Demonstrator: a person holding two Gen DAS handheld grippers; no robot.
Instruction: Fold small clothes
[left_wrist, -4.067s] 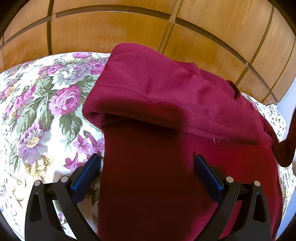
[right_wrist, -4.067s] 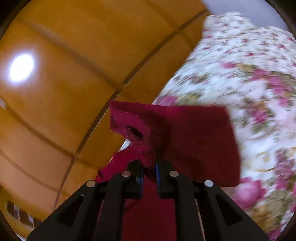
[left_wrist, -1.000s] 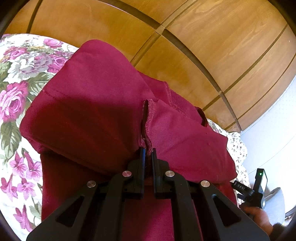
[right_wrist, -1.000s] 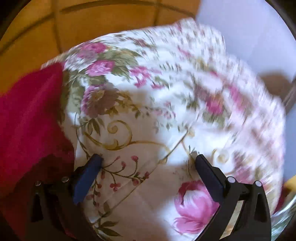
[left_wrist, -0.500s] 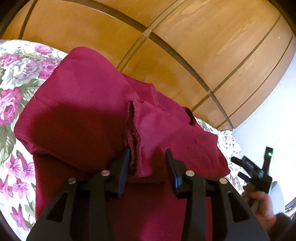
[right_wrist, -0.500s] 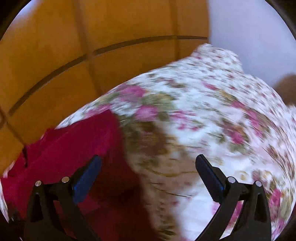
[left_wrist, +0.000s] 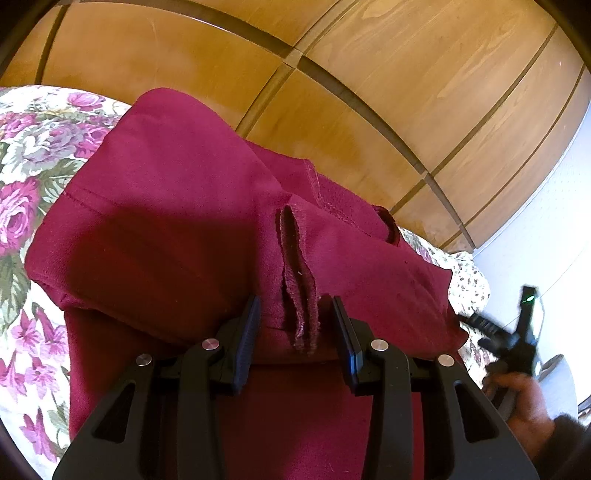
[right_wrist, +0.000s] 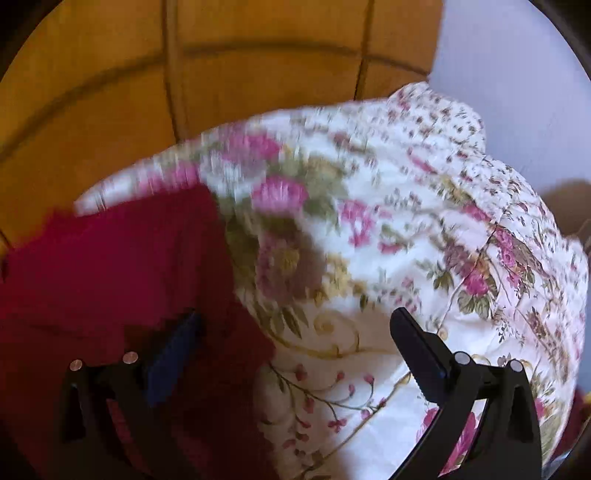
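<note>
A dark red garment (left_wrist: 166, 221) lies folded on the flowered bedspread (left_wrist: 22, 192), its upper layer doubled over the lower one. My left gripper (left_wrist: 294, 301) is open just above it. A raised ridge of raw seam edge (left_wrist: 295, 277) stands between the blue pads without touching them. In the blurred right wrist view, my right gripper (right_wrist: 294, 314) is wide open and empty. Its left finger hovers over the garment's right edge (right_wrist: 110, 266), its right finger over the bedspread (right_wrist: 424, 240).
A wooden headboard (left_wrist: 369, 92) rises right behind the garment. A pale wall (left_wrist: 554, 221) stands to the right. A person's hand (left_wrist: 517, 391) holding the other tool shows at the right edge of the left wrist view. The bedspread falls away at its right side (right_wrist: 546, 295).
The left jaws have opened and let go of the pinched seam ridge, which stays standing. The right gripper, still open, has swung from the bare bedspread back towards the garment's edge.
</note>
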